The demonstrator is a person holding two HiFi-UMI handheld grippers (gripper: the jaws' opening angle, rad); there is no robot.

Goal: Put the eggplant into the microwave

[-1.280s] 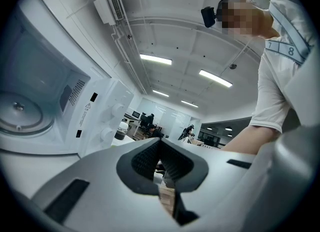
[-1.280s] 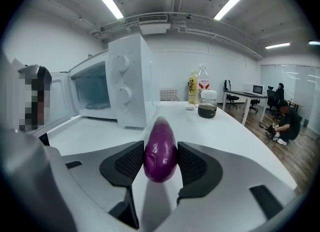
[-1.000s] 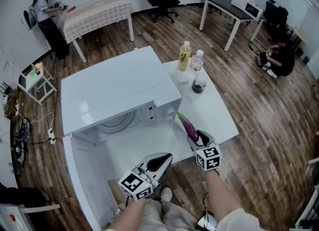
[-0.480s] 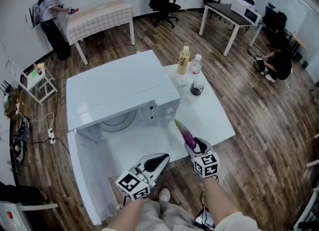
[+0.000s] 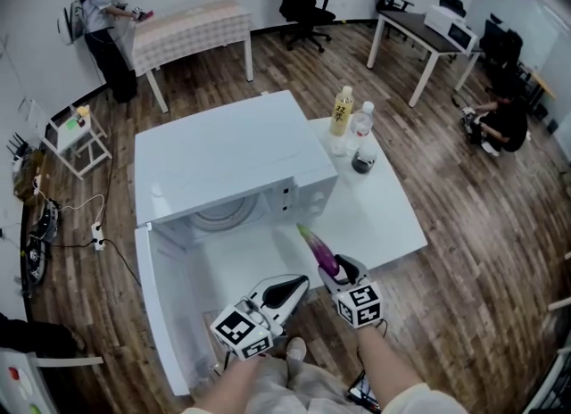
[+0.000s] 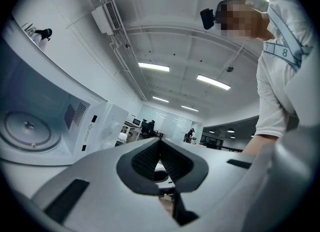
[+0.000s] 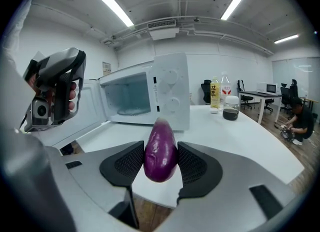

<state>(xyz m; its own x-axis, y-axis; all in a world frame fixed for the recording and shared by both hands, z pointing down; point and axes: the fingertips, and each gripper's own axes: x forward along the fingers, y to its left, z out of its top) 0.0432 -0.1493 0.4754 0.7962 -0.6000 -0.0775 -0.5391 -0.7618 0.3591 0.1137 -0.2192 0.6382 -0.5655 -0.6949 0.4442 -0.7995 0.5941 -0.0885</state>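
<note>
Two grippers sit nearest, at the table's near edge. Left gripper (image 5: 293,287): jaws together, nothing in them, just left of the right one. Right gripper (image 5: 332,268): jaws clamped on the eggplant (image 5: 312,241) by its near end. Most of it juts out far-left, in the air over the table (image 5: 393,225), tip aimed at the microwave (image 5: 232,153). Door (image 5: 161,314) stands open to the left, turntable (image 5: 219,216) showing inside. Bottles (image 5: 342,111) and a jar (image 5: 363,161) stand far right, well apart from the path.

Risks, as I judge:
- The grip is at one end on smooth skin, so the long free end could pivot or slip out.
- The tip could strike the control panel (image 5: 287,196) if the approach drifts right.
- The left gripper could nudge the door.
</note>
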